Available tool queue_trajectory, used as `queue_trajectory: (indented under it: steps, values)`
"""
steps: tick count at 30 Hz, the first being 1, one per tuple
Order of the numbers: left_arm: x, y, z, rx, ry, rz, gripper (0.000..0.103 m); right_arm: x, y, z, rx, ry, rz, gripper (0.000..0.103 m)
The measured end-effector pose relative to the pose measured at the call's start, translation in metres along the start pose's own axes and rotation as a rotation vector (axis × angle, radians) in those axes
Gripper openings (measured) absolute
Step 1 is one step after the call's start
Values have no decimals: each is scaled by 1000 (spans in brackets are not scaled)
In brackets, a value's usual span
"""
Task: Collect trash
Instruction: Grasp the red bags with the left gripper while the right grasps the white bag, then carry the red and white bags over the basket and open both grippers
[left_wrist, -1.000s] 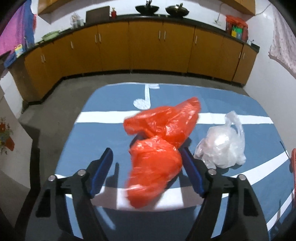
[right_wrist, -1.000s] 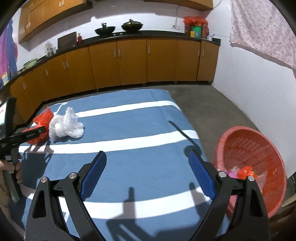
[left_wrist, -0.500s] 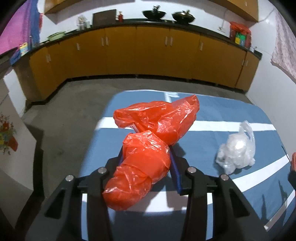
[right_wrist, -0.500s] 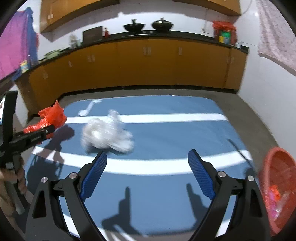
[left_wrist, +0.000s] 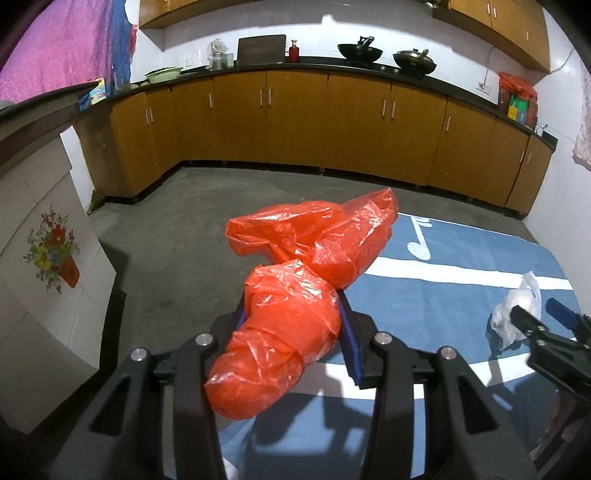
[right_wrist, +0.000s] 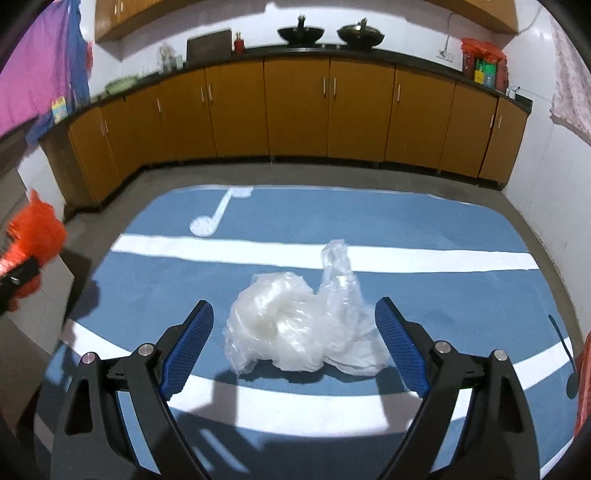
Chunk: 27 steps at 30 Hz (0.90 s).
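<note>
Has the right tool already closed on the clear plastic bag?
No, the right tool stands open around the clear plastic bag on the blue mat.

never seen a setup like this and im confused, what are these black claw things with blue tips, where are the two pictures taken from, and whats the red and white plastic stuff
The claws are hand-held grippers, one in each of a person's hands. There is no robot. Each gripper carries a wide-angle camera that looks out along its own two fingers, so each picture shows one claw from behind.

In the left wrist view, the left gripper is shut on a crumpled red plastic bag, held up off the floor.

In the right wrist view, the right gripper is open, its blue pads on either side of a crumpled clear plastic bag without touching it. That bag lies on a blue mat with white stripes and a music note, spread on a kitchen floor.

The job is collecting trash, so the clear bag looks like the next pickup.
</note>
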<state>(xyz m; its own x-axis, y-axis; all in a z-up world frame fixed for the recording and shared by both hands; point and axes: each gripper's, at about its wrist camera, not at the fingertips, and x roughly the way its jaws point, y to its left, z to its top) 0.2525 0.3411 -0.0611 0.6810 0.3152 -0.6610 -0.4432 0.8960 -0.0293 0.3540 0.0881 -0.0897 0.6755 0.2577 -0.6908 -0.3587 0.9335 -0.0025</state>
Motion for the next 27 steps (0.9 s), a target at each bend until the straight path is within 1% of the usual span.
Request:
queue_trajectory:
  steps: [1, 2, 3, 4, 6, 9, 13, 16, 27]
  values:
    - [0, 0, 0, 2, 1, 0, 43, 4, 0, -1, -6, 17, -2, 78]
    - [0, 0, 0, 4, 3, -1, 43, 8, -1, -3, -10, 37, -1, 73]
    - [0, 0, -1, 5, 3, -1, 43, 10, -1, -5, -10, 55, 0, 64]
    - [0, -1, -1, 6, 4, -4, 43, 13, -5, -6, 6, 76, 10, 59]
    - [1, -3, -2, 7, 7, -10, 43, 9, -14, -8, 45, 67, 16, 55]
    - [2, -5, -4, 12, 12, -19, 43, 3, -22, -12, 47, 65, 8, 48]
    - [-1, -15, -5, 29, 16, -38, 43, -6, -33, -18, 56, 61, -1, 45]
    - [-5, -25, -6, 42, 15, -55, 43, -14, -47, -22, 76, 56, -16, 44]
    - [-34, -75, -14, 108, 2, -133, 43, -69, -111, -52, 142, 40, -114, 44]
